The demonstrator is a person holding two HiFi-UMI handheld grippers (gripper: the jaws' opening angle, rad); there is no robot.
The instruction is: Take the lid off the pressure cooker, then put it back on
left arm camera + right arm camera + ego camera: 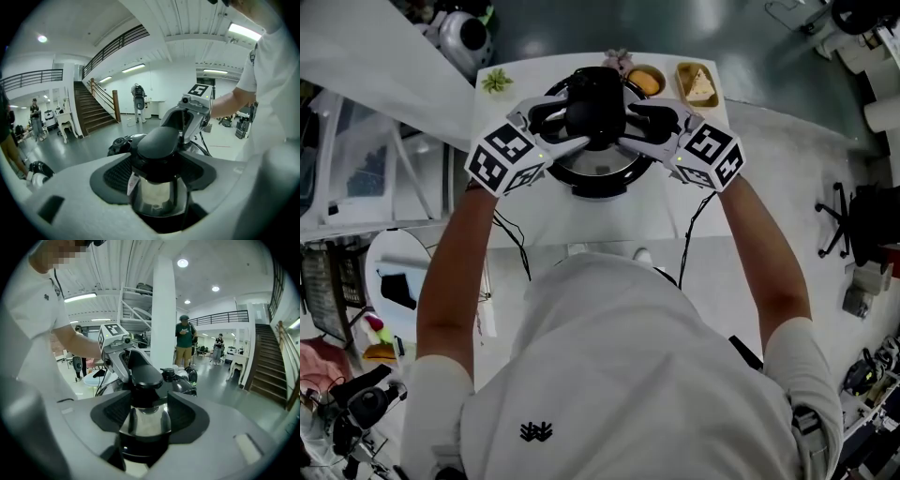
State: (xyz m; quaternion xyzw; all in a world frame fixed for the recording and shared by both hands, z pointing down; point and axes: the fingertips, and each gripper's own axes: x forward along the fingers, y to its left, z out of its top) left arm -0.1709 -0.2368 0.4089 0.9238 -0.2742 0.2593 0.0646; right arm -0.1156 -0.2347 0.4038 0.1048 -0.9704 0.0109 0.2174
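The steel pressure cooker (pixel 598 169) stands on the white table (pixel 520 220) with its lid on. On top of the lid sits a black domed knob (pixel 594 101) on a shiny steel neck. My left gripper (pixel 570 127) comes in from the left. In the left gripper view its pads (pixel 116 174) press against the knob (pixel 159 140), so that gripper (pixel 157 187) is shut on it. From the opposite side my right gripper (pixel 630 122) faces it. Its jaws (pixel 147 420) straddle the same knob (pixel 146 376), standing wide with a slim gap at the pads.
Behind the cooker on the table are a bowl of orange food (pixel 645 82), a tray with a pale wedge (pixel 698 85), a small green plant (pixel 497 81) and a pink item (pixel 617 62). A person in green (pixel 183 345) stands in the hall beyond.
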